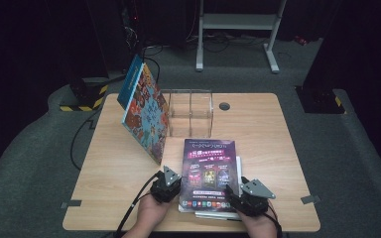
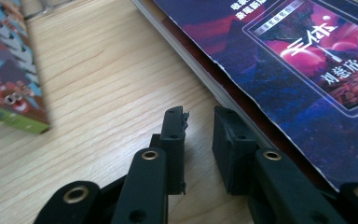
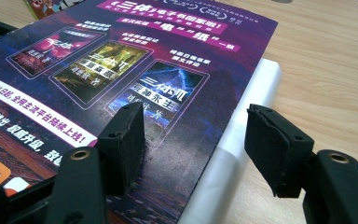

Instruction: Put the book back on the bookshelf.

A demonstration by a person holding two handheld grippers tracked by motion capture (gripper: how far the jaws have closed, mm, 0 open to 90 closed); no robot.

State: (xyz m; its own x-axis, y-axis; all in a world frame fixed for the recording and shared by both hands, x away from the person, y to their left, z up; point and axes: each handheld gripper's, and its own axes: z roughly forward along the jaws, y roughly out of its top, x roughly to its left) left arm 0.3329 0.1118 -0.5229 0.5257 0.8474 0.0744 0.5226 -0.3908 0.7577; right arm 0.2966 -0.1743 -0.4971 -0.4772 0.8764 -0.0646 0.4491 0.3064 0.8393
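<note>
The purple magazine [image 1: 209, 168] lies flat on the table [image 1: 287, 148], near the front edge and a little right of the middle, its cover facing up with three small book pictures in a row. It rests on top of a white book [image 1: 238, 171], whose edge sticks out along the magazine's right side and below its front edge.

The right gripper [image 1: 238, 191] sits at the magazine's front right corner. In the right gripper view, the right gripper [image 3: 193, 140] has its jaws spread wide: one jaw is over the purple magazine [image 3: 121, 79] cover, the other is out beyond the white book [image 3: 242, 140] above the bare table [image 3: 326, 60]. The magazine's right edge and the white book's edge lie between them, and the pads press on nothing, so this gripper is released.

The left gripper [image 1: 171, 178] sits just beside the magazine's front left corner. In the left gripper view, the left gripper [image 2: 199, 126] has its jaws drawn close, with a narrow gap of bare table [image 2: 98, 93] between them and nothing held. Its right jaw stands just beside the purple magazine [image 2: 279, 84] edge; whether it touches I cannot tell.

Farther back, a colourful picture book [image 1: 144, 111] stands tilted at the left, leaning against a clear plastic rack [image 1: 191, 111] that stands behind the magazine.
</note>
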